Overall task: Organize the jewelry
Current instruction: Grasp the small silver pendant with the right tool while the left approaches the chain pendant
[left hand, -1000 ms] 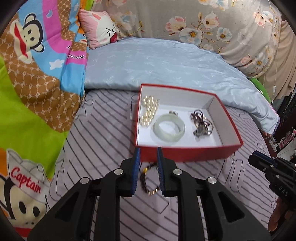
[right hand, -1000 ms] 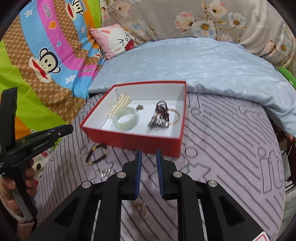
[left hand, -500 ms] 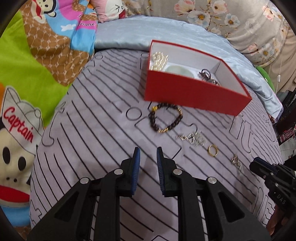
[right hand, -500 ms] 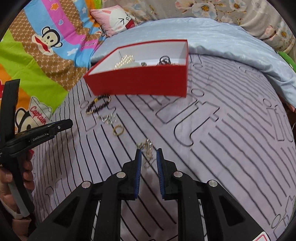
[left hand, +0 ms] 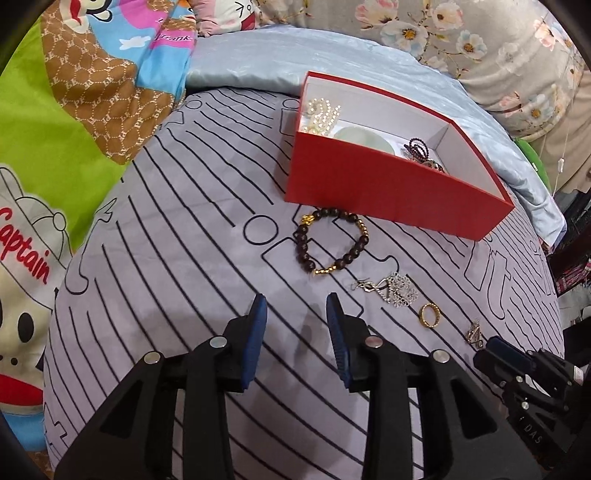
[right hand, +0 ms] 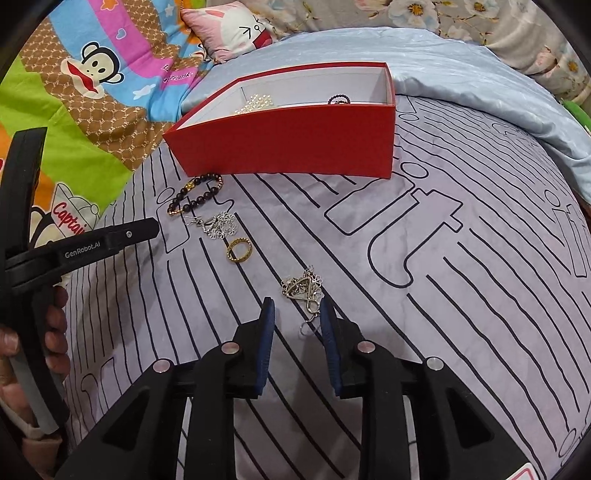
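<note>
A red box [left hand: 388,184] [right hand: 295,144] with a white inside holds pearls [left hand: 321,114], a pale green bangle [left hand: 364,138] and a dark bead coil [left hand: 419,147]. On the purple sheet in front of it lie a dark bead bracelet [left hand: 330,242] [right hand: 195,194], a silver flower earring [left hand: 395,290] [right hand: 219,225], a gold ring [left hand: 429,314] [right hand: 239,250] and a silver triangle earring [left hand: 474,332] [right hand: 303,290]. My left gripper [left hand: 295,306] is open and empty, short of the bracelet. My right gripper [right hand: 297,308] is open, its fingers on either side of the triangle earring's hook.
A light blue quilt [left hand: 332,55] lies behind the box, with a cartoon monkey blanket [right hand: 74,92] to the left and a pink pillow [right hand: 236,33] at the back. The sheet falls away at the right edge [left hand: 546,295].
Both grippers have opened from nearly shut. Both moved back and down from the box, so the loose pieces on the sheet came into view.
</note>
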Tool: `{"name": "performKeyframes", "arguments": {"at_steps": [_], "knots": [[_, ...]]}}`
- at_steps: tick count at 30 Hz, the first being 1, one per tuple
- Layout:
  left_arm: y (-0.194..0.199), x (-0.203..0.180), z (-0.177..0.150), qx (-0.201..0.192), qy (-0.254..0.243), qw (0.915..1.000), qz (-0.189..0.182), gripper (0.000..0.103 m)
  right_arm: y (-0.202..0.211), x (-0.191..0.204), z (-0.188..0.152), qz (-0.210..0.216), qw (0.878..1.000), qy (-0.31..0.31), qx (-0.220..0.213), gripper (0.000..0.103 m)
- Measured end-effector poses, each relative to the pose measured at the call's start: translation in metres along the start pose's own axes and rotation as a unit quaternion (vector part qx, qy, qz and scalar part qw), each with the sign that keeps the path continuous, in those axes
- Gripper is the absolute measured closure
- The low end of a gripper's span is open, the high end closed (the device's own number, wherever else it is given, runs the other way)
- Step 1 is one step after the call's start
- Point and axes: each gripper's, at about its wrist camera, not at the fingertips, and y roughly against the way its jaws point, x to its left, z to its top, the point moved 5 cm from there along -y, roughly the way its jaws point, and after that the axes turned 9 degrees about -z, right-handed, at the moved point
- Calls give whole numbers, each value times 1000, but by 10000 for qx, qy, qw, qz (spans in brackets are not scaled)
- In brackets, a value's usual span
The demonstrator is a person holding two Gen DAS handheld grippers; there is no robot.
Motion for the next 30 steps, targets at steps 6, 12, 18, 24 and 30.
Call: {"name": "performKeyframes", "arguments": {"at_steps": [6,12,18,24,30], "knots": [[-7,-16,-4,78,-114,9998,-158,71,-7,2,4,-13,10000,20,-29,73],[-11,-26,-5,100,-194,9995,-246,71,-9,5,5,-29,9999,115,-60,73],[-17,-33,-5,133,-250,9992,-289,71,-9,-2,4,-72,9999,64,-36,95],[-23,-38,-3,126,-253,9990,-336,71,-7,-7,3,-66,10000,-23,-37,96],[-28,-40,1,79,-246,9990,-357,72,1,-11,4,-10,9999,-112,-113,97]]}}
